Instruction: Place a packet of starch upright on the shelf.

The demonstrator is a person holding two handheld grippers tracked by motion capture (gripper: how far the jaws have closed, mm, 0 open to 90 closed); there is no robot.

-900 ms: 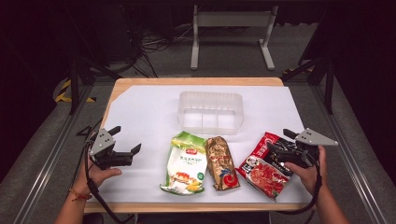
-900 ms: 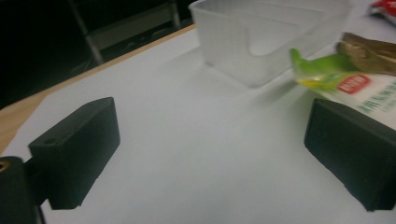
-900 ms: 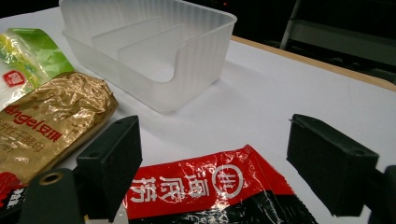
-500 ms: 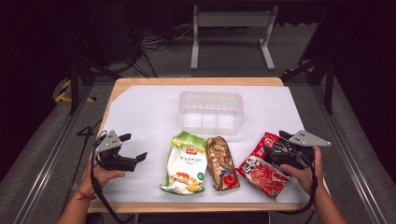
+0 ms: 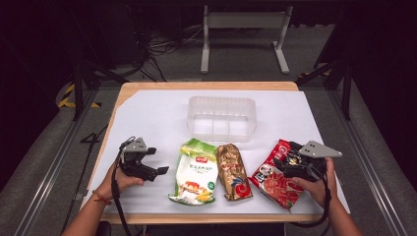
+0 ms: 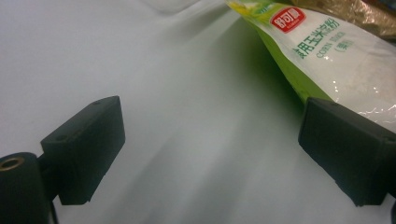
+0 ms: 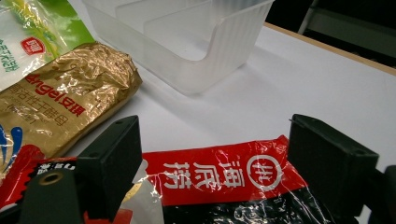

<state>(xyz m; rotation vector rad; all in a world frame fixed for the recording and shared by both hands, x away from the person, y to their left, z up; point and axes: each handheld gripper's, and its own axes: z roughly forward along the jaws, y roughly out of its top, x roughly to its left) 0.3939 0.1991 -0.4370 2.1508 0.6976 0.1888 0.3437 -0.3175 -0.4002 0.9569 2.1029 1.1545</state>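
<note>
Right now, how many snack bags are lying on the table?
3. The green-and-white corn flour bag lies on the left, the gold foil bag in the middle, and the red-and-black bag on the right, beside the right gripper. None look hidden.

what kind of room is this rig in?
Likely a lab or recording studio, not a kitchen: dark surroundings, a white-covered table on metal rails, loose cables on the floor, and a grey stand behind.

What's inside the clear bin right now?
The clear bin looks empty: only its two dividers and bare floor show. All three packets lie on the table outside it.
</note>
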